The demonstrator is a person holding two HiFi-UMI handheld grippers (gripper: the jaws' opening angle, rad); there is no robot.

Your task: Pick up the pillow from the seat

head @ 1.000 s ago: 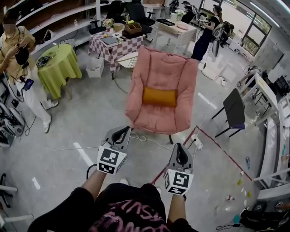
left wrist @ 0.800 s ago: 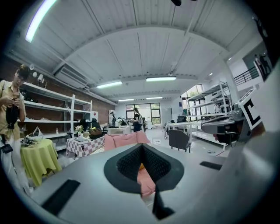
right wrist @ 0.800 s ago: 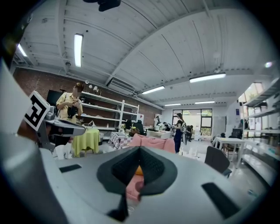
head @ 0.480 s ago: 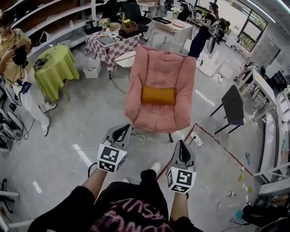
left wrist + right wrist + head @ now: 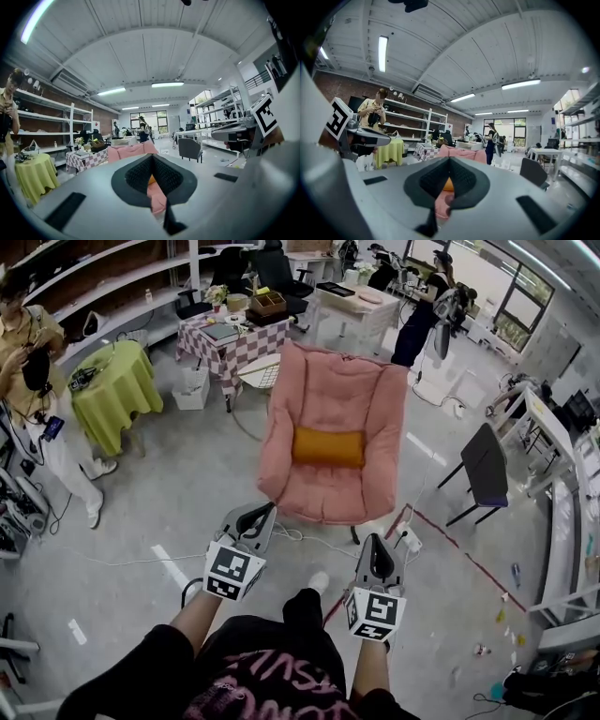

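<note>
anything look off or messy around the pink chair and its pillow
Nothing wrong with the chair itself: the orange pillow lies level across it. The only oddities are on the floor: what looks like a white power strip lies by the chair's base, a loose cable trails at left, and small scraps lie at right.

No readable text anywhere. Pink lettering on the person's black shirt (image 5: 267,688) is too warped to make out. Left gripper (image 5: 261,514) and right gripper (image 5: 376,542) carry only black-and-white square codes, no letters.
</note>
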